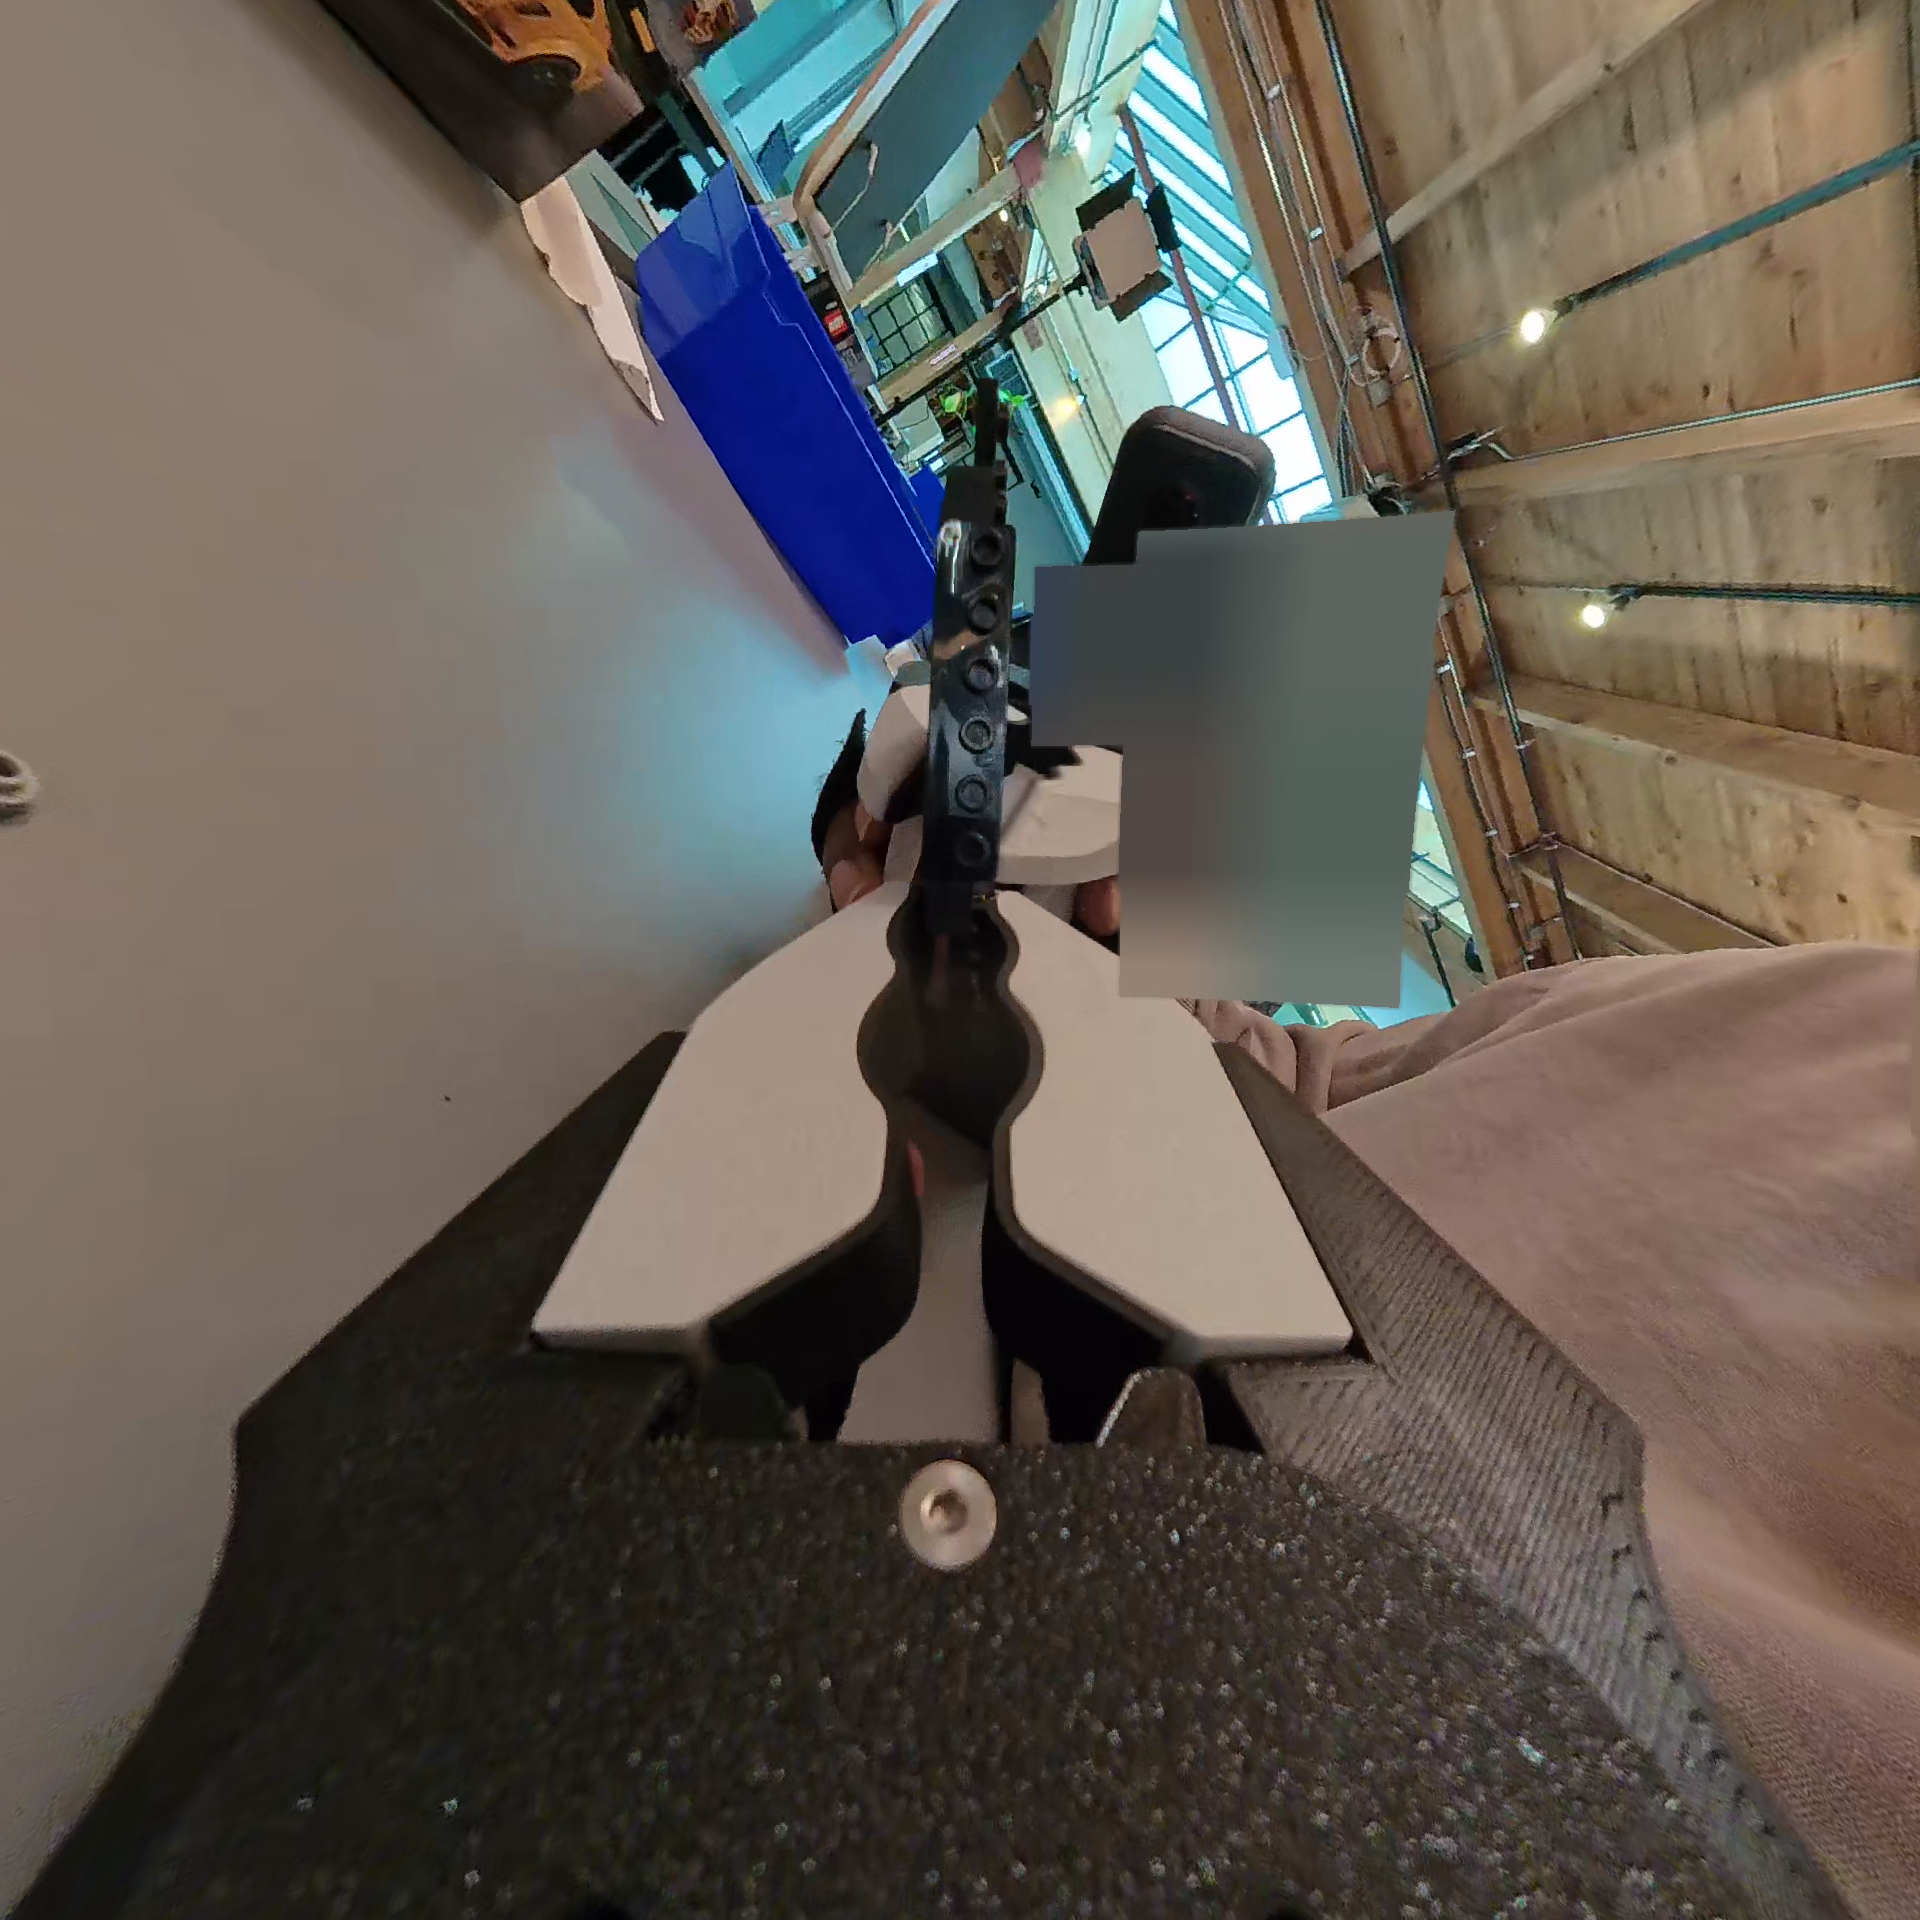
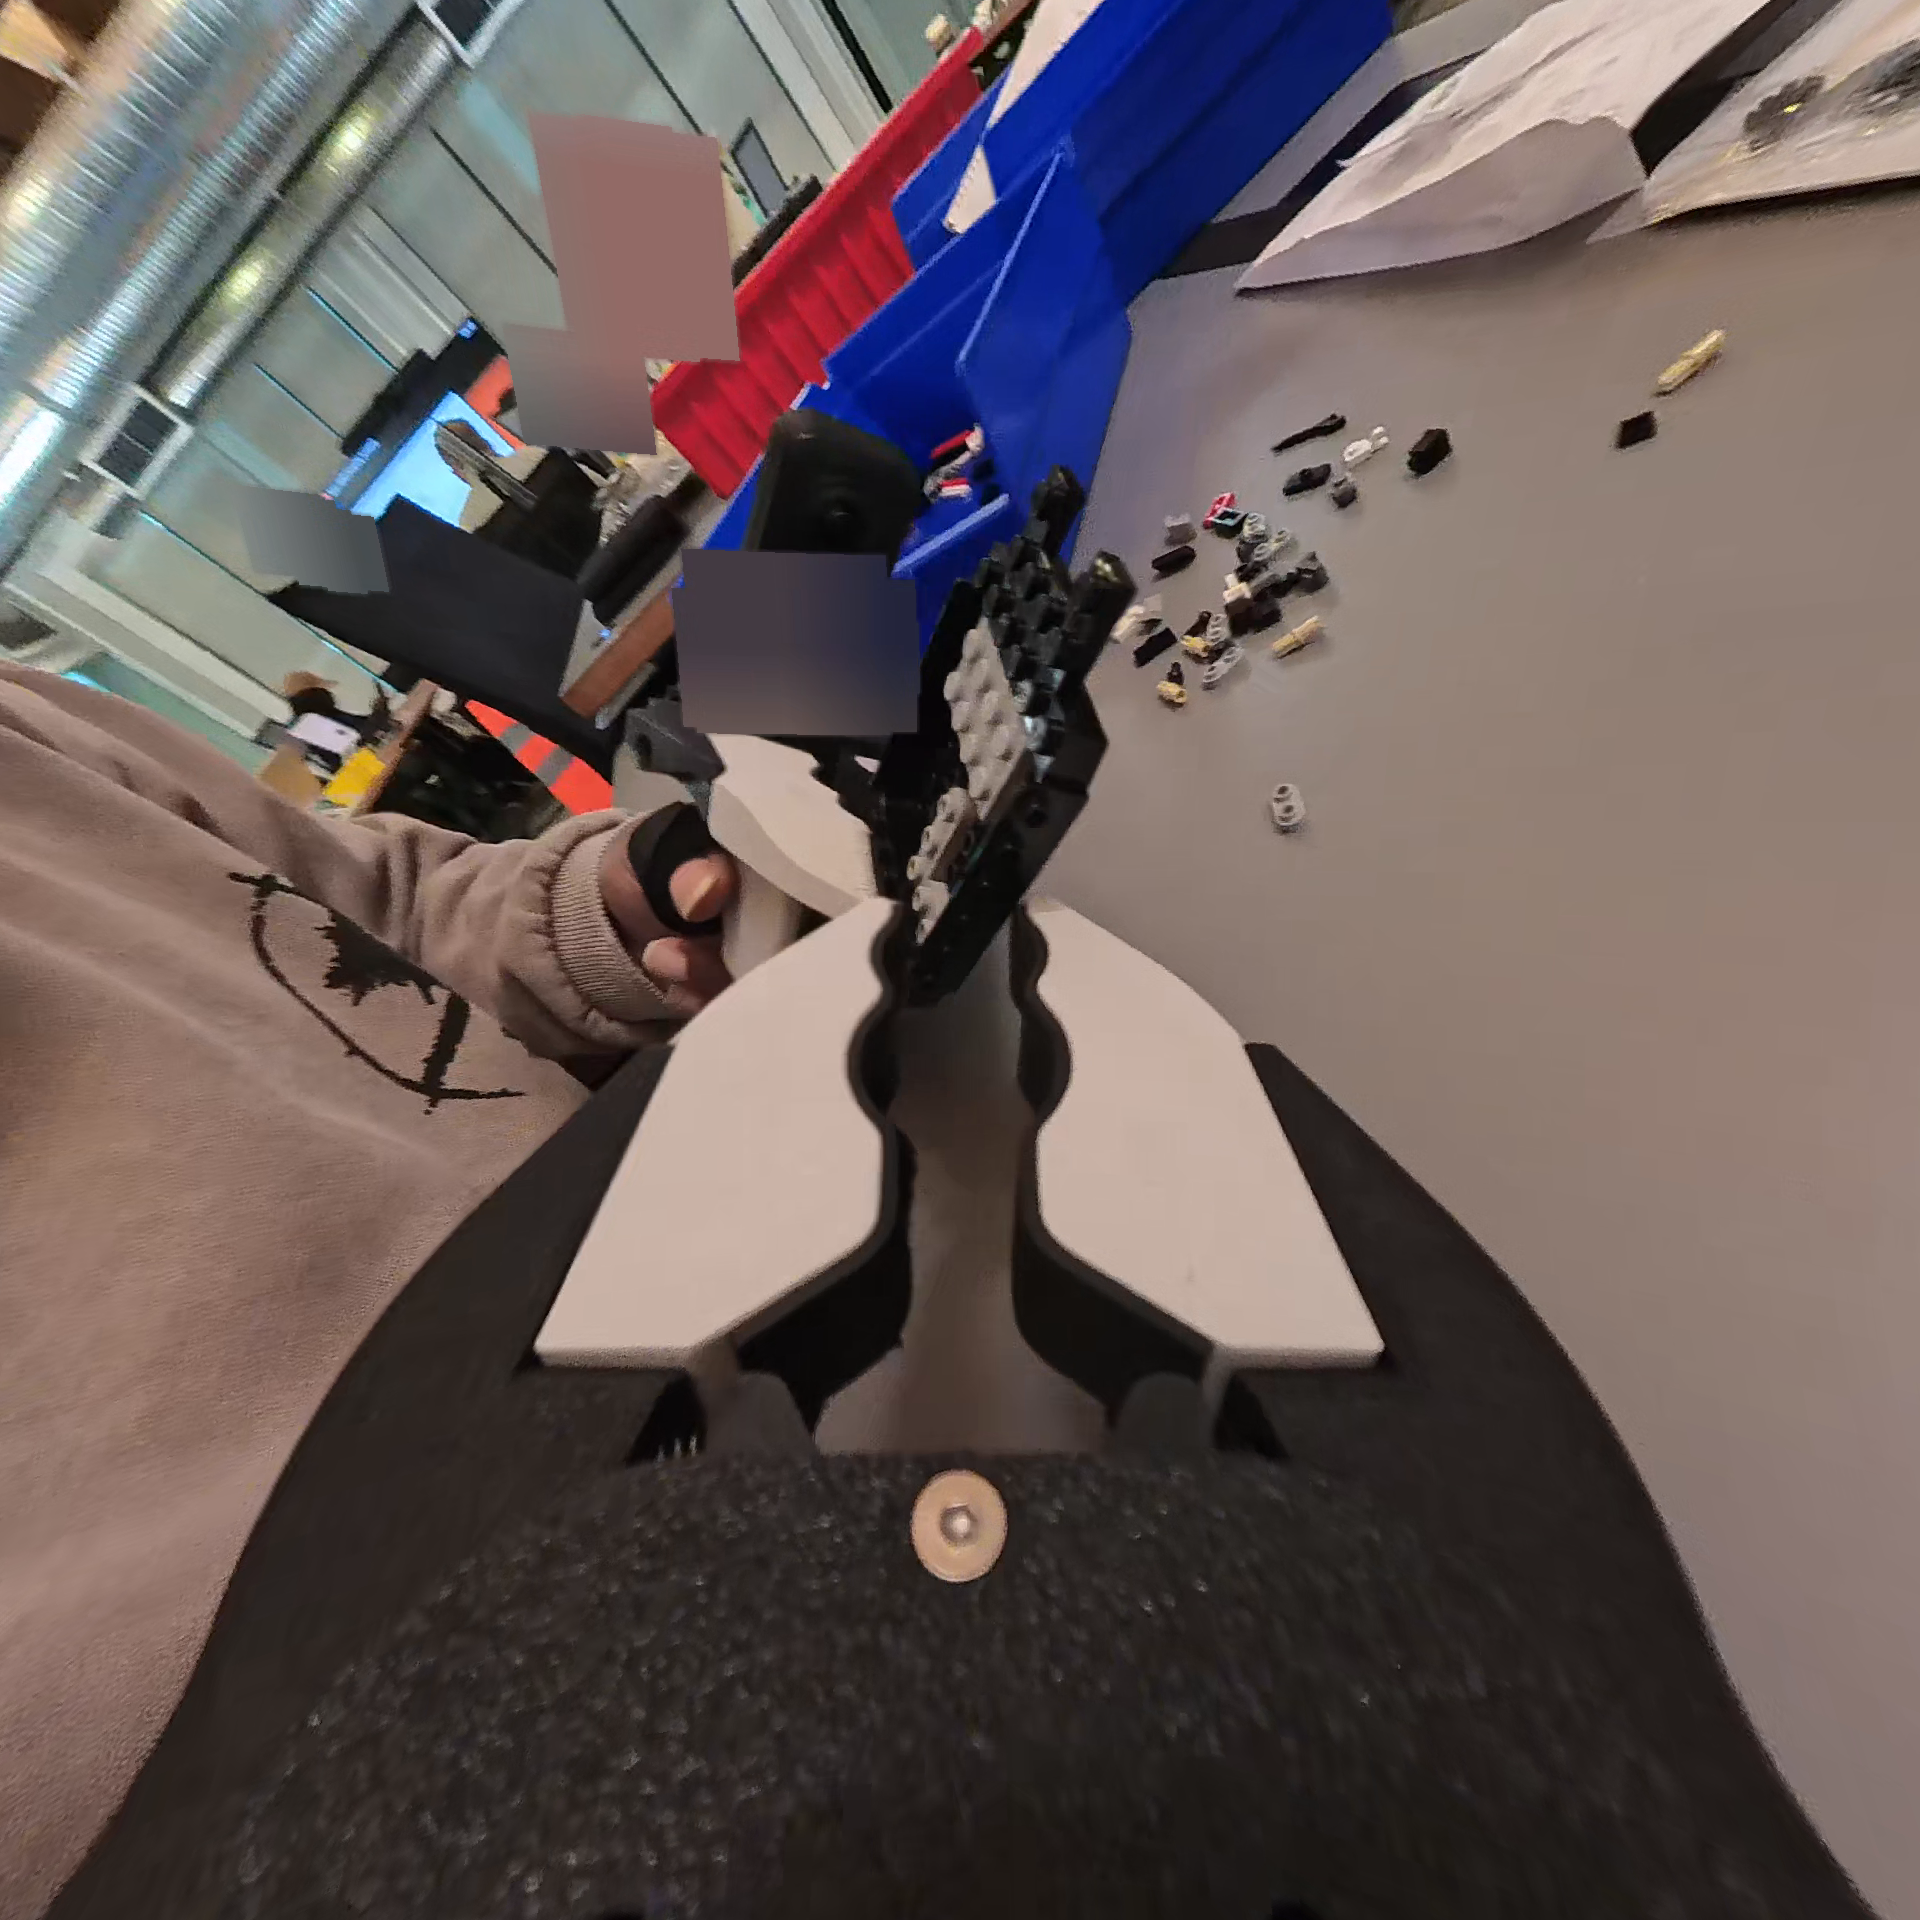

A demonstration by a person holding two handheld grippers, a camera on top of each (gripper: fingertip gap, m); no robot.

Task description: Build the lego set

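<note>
Grey tabletop (image 1: 312, 727) fills the nine o'clock side of the left wrist view, where a blue bin (image 1: 769, 416) is seen toward eleven o'clock with white paper (image 1: 592, 270) just beside it. At the centre, the left gripper (image 1: 951, 914) is closed narrowly on the lego assembly (image 1: 971, 707), which is seen edge-on as a black studded strip rising toward twelve o'clock from between the white fingers (image 1: 790, 1122). Behind the strip, the other gripper and a hand (image 1: 847, 842) are partly seen. A beige sleeve (image 1: 1610, 1195) fills the four o'clock side, and wooden ceiling boards (image 1: 1662, 312) are seen at two o'clock.

In the right wrist view, a beige sweatshirt (image 2: 208, 1039) with a dark print is seen at nine o'clock, and its cuff ends at a hand (image 2: 686, 925) wrapped around the left gripper's white body. At the centre, the right gripper (image 2: 956, 935) is set with a narrow gap; the lower end of the lego assembly (image 2: 997, 727) lies between its tips, though whether both fingers (image 2: 1143, 1143) press on it cannot be told. The assembly is a black build with light grey plates on its face, tilted toward one o'clock and held clear of the table (image 2: 1558, 935). Blue bins (image 2: 1039, 260) and a red bin (image 2: 821, 291) are lined up at twelve o'clock. Loose small pieces (image 2: 1247, 592) are scattered on the table at two o'clock, and printed sheets (image 2: 1558, 135) lie near the one o'clock corner.
</note>
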